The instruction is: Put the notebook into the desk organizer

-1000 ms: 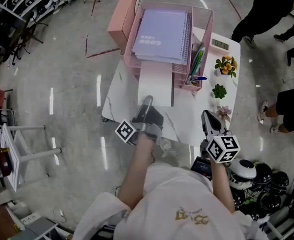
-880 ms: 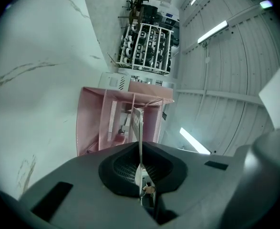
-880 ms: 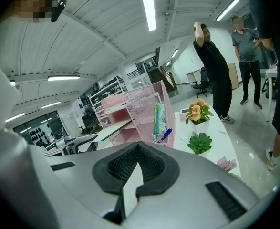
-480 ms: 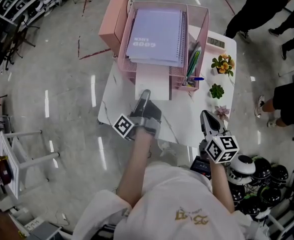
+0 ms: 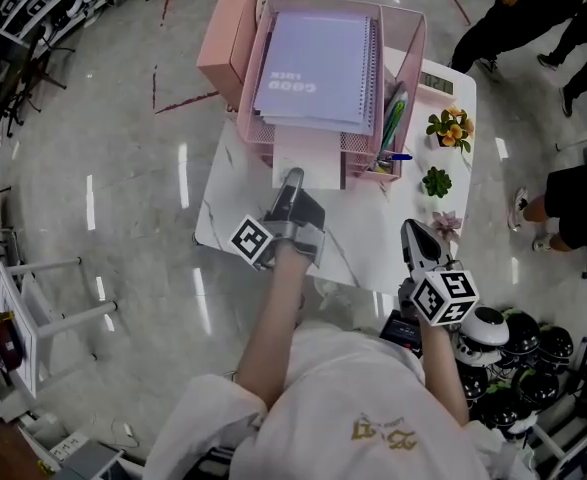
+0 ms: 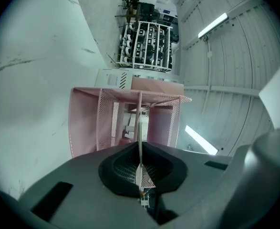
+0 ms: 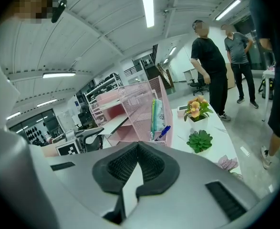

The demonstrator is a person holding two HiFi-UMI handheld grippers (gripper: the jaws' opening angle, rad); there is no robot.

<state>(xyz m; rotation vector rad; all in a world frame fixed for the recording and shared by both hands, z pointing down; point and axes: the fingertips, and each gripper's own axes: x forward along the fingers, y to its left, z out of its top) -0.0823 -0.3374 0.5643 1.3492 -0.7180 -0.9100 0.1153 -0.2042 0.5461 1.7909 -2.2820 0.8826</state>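
A pale pink notebook (image 5: 308,158) lies flat, its far part inside the lower slot of the pink mesh desk organizer (image 5: 265,68) on the white table (image 5: 373,243). My left gripper (image 5: 292,181) is shut on the notebook's near edge. In the left gripper view the notebook (image 6: 140,137) shows edge-on as a thin strip running from the left gripper (image 6: 140,170) into the organizer (image 6: 85,123). My right gripper (image 5: 416,231) hovers over the table's front right corner, shut and holding nothing. The right gripper (image 7: 138,149) looks at the organizer (image 7: 140,101) from the side.
A purple spiral notebook (image 5: 318,63) lies on top of the organizer, with pens (image 5: 388,128) in its right compartment. A flower pot (image 5: 451,128), two small succulents (image 5: 437,181) and a small display (image 5: 438,85) line the table's right side. People (image 5: 533,8) stand to the right.
The left gripper has pushed the pale notebook farther into the organizer's lower slot, so less of it sticks out. The right gripper has stayed in place.
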